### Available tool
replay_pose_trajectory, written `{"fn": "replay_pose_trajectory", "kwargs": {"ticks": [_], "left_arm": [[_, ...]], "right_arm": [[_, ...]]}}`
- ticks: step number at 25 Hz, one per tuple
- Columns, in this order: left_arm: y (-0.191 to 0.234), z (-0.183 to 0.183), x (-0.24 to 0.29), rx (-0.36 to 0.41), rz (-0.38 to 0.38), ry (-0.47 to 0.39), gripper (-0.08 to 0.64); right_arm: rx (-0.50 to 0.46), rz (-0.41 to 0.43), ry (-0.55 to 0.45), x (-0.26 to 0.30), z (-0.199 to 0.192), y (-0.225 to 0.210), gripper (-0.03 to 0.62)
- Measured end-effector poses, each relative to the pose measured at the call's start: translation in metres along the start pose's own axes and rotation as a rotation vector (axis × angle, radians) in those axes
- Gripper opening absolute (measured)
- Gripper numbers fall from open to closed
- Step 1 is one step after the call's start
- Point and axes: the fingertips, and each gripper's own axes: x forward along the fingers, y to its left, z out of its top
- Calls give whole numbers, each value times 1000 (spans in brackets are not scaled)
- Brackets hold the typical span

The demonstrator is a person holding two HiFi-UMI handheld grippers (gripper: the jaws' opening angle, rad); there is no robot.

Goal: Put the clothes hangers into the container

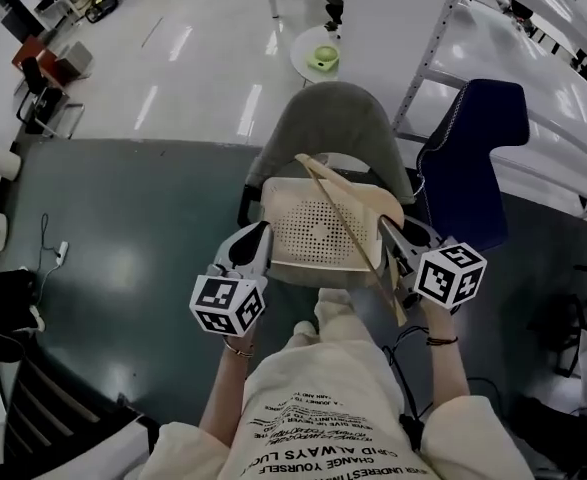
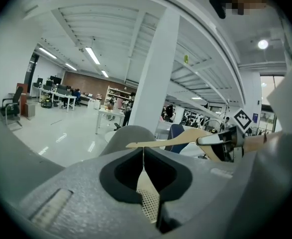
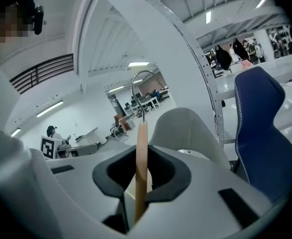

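Dark green mat (image 1: 143,228) underfoot, glossy white floor beyond it. Nearest the head cam: cream printed shirt (image 1: 313,408), then two marker cubes, L (image 1: 228,303) and R (image 1: 450,274).

L gripper (image 1: 258,240): jaws pressed together on the thin perforated wall of the cream container (image 1: 293,218), at its L side. The gripper's own view shows the wall edge-on in the slot betw. the pads.

R gripper (image 1: 391,240): jaws pinch the wooden hanger (image 1: 348,218) on its bar, at the container's R side. In the R gripper view the bar stands upright betw. the pads, with the metal hook (image 3: 138,83) above it.

Contents: 1 hanger only, lying diagonally across the container's R half. Far end pokes past the back rim, near end runs down beside the R cube.

Can't tell:
- whether the hanger sits inside the container or just rests over the rim
- whether the container rests on sthg or is carried; its underside is hidden
- container's R edge, which is covered by the R gripper

Behind the container: grey chair (image 1: 328,118), just beside it. Blue chair (image 1: 478,148) to its R, next to a white rack post. Farther out: small round table (image 1: 318,56) w/ a green item on it, too small to ID. Desks and chairs at far L are cut off by the frame edge.
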Motion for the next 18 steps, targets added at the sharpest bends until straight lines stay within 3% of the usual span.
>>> {"fn": "replay_pose_trajectory", "kwargs": {"ticks": [18], "left_arm": [[28, -52, 81, -162, 70, 161, 26]], "right_arm": [[24, 156, 348, 104, -37, -60, 54]]}}
